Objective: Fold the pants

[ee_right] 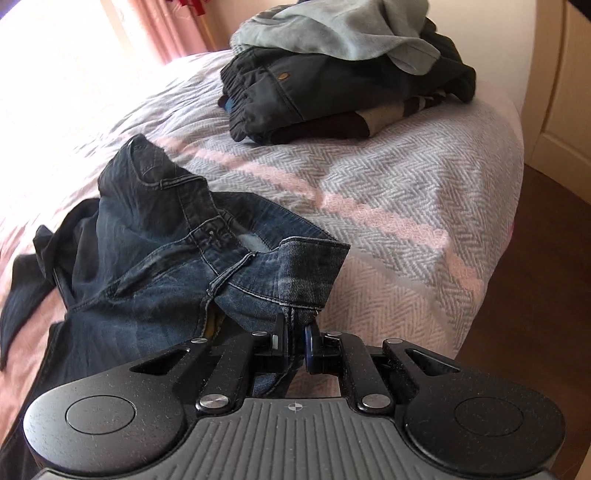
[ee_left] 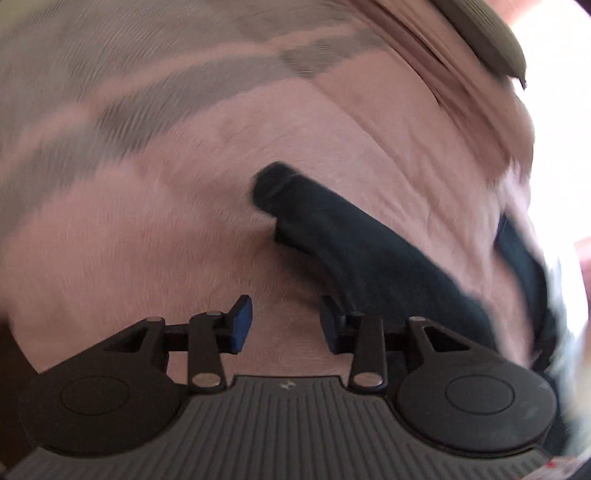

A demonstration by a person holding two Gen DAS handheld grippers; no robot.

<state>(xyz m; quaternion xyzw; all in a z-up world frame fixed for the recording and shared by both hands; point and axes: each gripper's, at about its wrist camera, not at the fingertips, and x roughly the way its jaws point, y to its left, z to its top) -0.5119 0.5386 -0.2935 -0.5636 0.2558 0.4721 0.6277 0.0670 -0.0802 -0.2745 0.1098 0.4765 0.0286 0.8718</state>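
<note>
Dark blue faded jeans (ee_right: 155, 251) on a pink-and-grey herringbone blanket (ee_right: 388, 206); grey garment (ee_right: 332, 33) atop dark pile.

A grey-and-pink herringbone woven bedspread (ee_right: 388, 192) covers the bed. Near its far edge sits a pile of folded dark clothes (ee_right: 332, 99) topped by a crumpled pale grey-green garment (ee_right: 332, 33). Pink curtains (ee_right: 166, 29) hang behind; dark wooden floor (ee_right: 535, 258) shows at right.
</note>
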